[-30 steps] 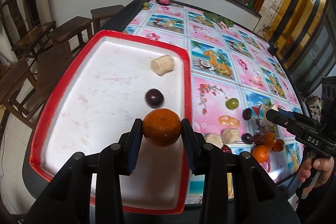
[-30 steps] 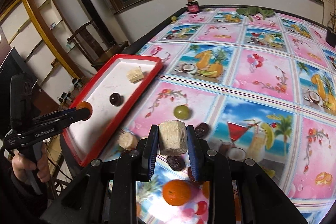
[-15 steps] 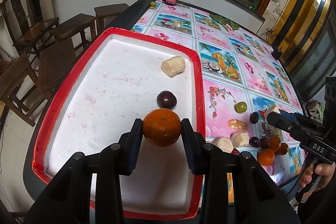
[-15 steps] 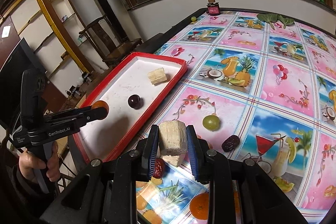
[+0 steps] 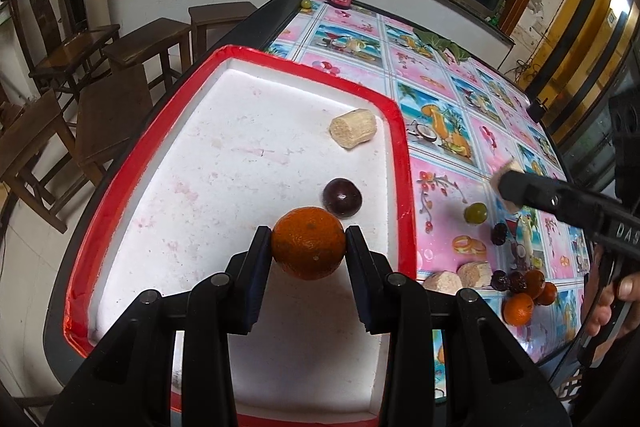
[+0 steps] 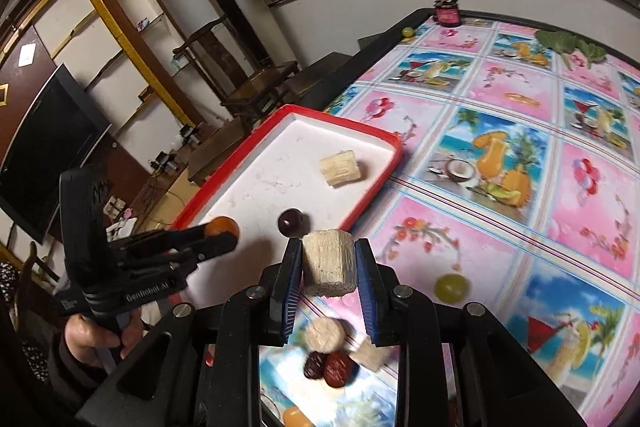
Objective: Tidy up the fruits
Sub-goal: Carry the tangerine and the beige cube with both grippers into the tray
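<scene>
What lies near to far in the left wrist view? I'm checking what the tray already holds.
Orange in the left gripper → dark plum → pale sugarcane piece → tray's far red rim.

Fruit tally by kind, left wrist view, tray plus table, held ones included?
orange: 4
cane chunk: 4
date: 3 showing; the gripper may hide more
green round fruit: 2
dark plum: 1
Total: 14
</scene>
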